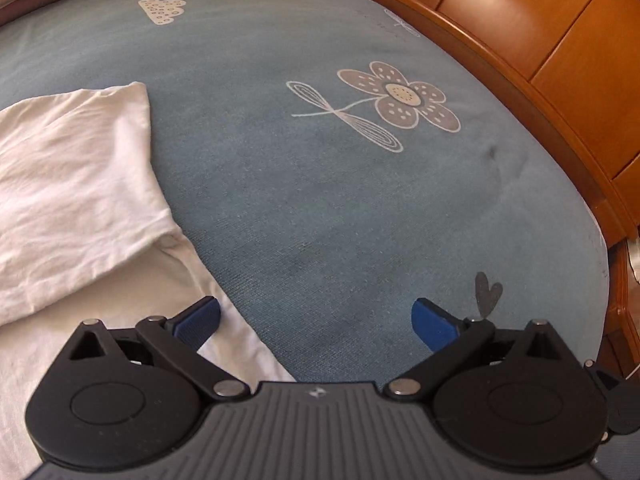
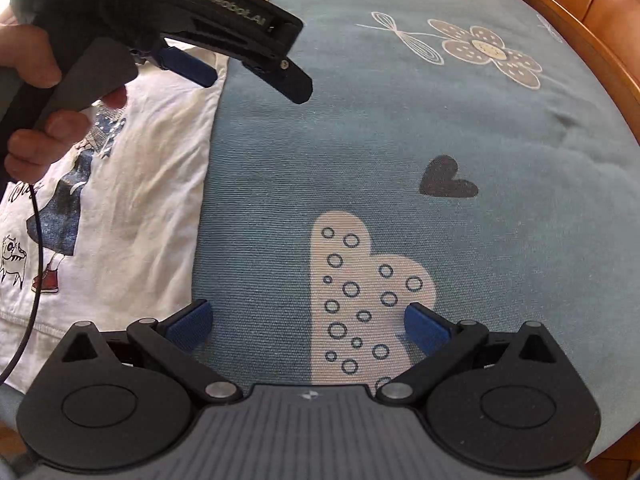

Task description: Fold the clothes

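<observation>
My left gripper hung with its blue-padded fingers spread wide and nothing between them. One pad sat over the edge of the white cotton T-shirt, the other over bare bedding; whether the pad touched the cloth I could not tell. The T-shirt lay on the blue-grey bedspread with printed flowers, clouds and hearts, toward the left of that view, with one wrinkled layer folded over another flatter layer beneath it. A pale printed flower showed on the spread well beyond the fingers, and the curved orange-brown wooden bed frame ran along the far right.

From the right wrist camera, my right gripper was likewise wide open and empty, hovering above a pale cloud print with small rings on the bedspread, just beside the shirt's hem. Here the shirt's front showed a printed figure in a blue dress and red shoes with a small outlined animal beside it. The left gripper appeared at the upper left of this view, held in a person's hand, a blue pad of it over the shirt's far edge. A thin black cable trailed down across the shirt from that handle.
</observation>
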Available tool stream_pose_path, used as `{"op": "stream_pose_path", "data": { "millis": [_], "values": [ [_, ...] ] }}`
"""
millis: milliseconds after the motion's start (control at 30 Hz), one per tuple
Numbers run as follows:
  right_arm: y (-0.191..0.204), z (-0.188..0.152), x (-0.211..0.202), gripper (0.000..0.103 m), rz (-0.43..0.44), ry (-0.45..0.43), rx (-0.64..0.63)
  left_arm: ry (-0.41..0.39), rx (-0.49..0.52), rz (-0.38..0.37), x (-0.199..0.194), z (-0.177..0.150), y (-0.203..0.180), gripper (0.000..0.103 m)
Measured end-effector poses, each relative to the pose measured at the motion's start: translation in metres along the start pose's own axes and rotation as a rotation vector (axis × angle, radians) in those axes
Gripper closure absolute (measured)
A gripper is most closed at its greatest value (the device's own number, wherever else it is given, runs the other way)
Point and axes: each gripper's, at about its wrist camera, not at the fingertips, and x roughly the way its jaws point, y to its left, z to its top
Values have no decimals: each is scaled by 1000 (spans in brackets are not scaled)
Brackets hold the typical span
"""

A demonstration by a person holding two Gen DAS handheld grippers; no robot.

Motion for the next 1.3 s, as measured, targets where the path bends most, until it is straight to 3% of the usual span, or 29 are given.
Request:
{"op": "stream_pose_path", "data": {
  "millis": [67,200,300,433,533,633,733,967,1067,1300],
  "values": [
    [-2,0,1,0,4,-3,6,15,5,-20,-6,-2,-2,2],
    [0,-1,4,0,-5,-14,-7,-40,15,-11,-22,-6,-1,2],
    [0,-2,4,0,-9,-31,-12,3,31,14,-13,-16,5,2],
    [0,-4,5,0,-15,-53,-19,-10,167,48,-8,-32,-1,1],
    [0,-2,5,0,-20,-43,-11,32,313,113,-7,-37,-13,1],
    [0,7,2,0,-33,-9,22,0,221,115,-27,-34,-2,1],
    [-1,18,-10,0,-27,-45,44,-45,99,127,-56,-34,26,1],
    [16,73,-22,0,36,-138,-28,-52,-57,284,-115,-47,97,1],
    [41,105,-20,0,82,-178,-102,-73,-96,344,-130,-52,126,1],
    [126,168,5,1,221,-242,-247,-166,-135,346,-145,-57,195,1]
  ]
}}
